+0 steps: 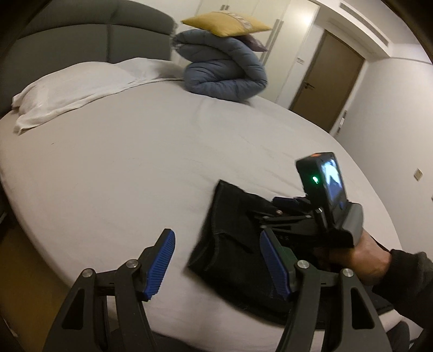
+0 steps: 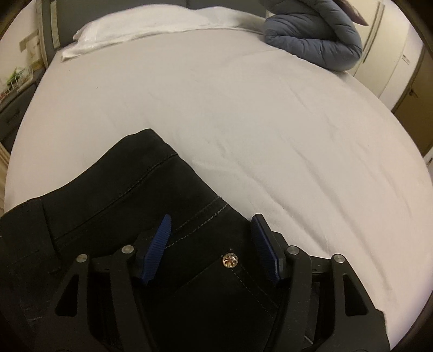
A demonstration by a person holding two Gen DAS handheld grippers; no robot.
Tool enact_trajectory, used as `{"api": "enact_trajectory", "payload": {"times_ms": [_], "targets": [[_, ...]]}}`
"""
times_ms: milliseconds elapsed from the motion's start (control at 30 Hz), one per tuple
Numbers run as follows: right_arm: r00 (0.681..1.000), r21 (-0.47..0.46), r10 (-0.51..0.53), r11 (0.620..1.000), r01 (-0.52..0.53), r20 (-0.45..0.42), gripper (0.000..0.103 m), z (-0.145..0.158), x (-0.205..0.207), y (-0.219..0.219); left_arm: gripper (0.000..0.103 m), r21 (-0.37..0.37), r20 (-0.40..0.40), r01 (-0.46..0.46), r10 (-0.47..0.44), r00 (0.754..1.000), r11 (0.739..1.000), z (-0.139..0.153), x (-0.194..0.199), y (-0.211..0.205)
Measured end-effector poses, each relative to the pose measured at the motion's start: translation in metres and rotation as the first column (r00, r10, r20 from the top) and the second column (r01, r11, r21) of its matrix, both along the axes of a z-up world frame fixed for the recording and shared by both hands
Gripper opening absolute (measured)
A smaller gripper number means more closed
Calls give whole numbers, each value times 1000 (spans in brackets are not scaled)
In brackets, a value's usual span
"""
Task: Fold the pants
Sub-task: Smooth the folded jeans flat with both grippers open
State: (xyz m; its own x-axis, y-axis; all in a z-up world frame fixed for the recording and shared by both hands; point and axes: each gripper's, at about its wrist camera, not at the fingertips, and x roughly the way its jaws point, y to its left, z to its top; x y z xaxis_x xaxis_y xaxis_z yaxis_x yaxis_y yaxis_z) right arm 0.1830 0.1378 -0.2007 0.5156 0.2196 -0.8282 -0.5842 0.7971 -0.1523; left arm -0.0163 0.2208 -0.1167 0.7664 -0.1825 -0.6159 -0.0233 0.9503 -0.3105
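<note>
Black pants [image 1: 230,238] lie folded into a compact stack near the front edge of the white bed [image 1: 121,162]. In the right wrist view the pants [image 2: 130,189] fill the lower left, with grey stitching and a metal rivet [image 2: 230,260]. My left gripper [image 1: 216,260] is open and empty, above the stack's left edge. My right gripper [image 2: 211,243] is open, its blue pads spread just above the pants. It also shows in the left wrist view [image 1: 281,208] on the stack's right side, held by a hand.
A rolled blue duvet [image 1: 224,70] with a yellow cushion [image 1: 224,24] on top sits at the bed's far side. A white pillow [image 1: 70,84] lies by the grey headboard [image 1: 81,35]. A brown door [image 1: 327,78] is at right.
</note>
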Motion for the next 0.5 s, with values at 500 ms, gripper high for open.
{"api": "enact_trajectory", "payload": {"times_ms": [500], "targets": [[829,640,-341,527,560,-444,62,-13,-139,-252,59,17,-110,300,-297,949,954,-29,63,-95]]}}
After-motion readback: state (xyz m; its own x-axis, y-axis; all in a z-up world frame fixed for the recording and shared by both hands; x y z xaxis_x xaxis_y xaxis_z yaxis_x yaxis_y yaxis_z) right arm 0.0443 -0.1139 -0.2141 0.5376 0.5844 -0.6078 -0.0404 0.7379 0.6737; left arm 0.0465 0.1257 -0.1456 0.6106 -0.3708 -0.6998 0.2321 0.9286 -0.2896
